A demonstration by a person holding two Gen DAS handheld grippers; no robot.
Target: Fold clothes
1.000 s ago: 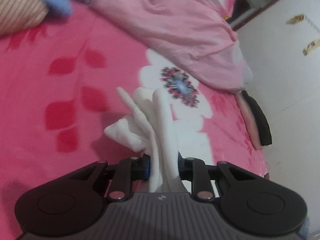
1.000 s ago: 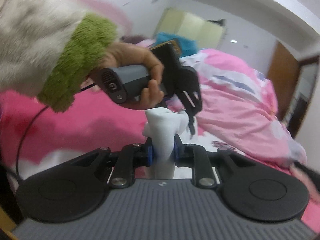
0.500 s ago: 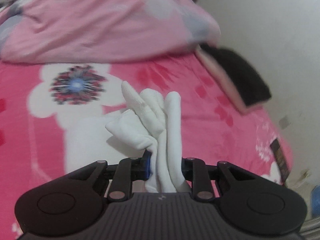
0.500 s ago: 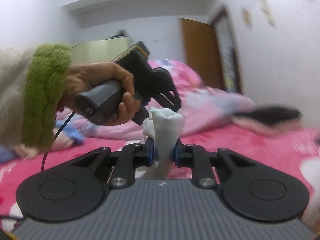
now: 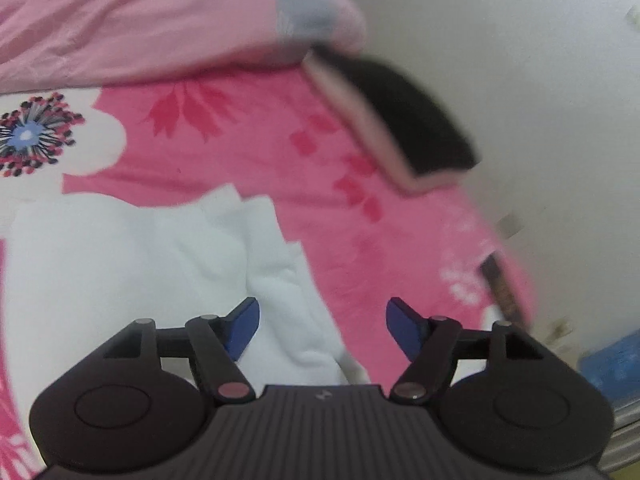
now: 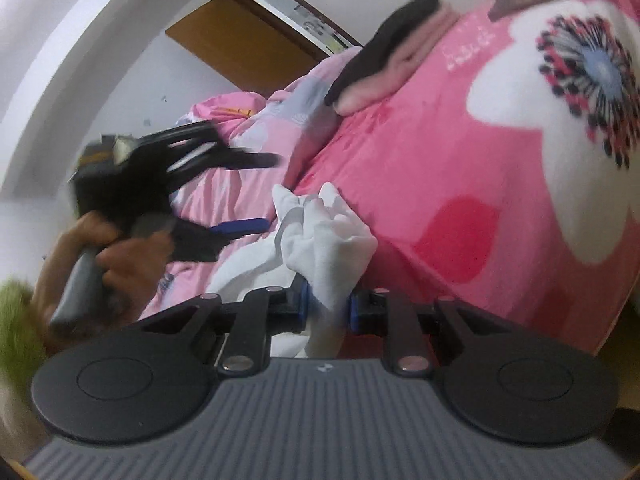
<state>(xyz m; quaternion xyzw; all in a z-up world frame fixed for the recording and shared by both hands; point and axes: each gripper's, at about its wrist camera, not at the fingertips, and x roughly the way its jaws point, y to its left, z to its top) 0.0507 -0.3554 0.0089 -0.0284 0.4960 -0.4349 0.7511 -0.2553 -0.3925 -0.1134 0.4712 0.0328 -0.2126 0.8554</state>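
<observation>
Now, cloth point(image 6: 328, 240): one white piece, on the pink blanket point(image 5: 248, 140).
Left gripper point(image 5: 322, 322): jaws just spread, pads clear of cloth.
Right gripper point(image 6: 327, 306): clamped on cloth.
Folded stack point(image 5: 400, 120): two garments, black over pink.

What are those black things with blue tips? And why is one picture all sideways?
They are grabbing tools, one in each of a person's hands. Each has a camera looking along its two fingers. The sideways picture comes from the right gripper, which is tilted over and pinching a white garment. That view also shows the person's other hand. The left gripper has just been opening: its jaws stand apart, the white cloth lying under them on the pink flowered blanket. A folded black and pink pile sits near the bed's edge.
</observation>
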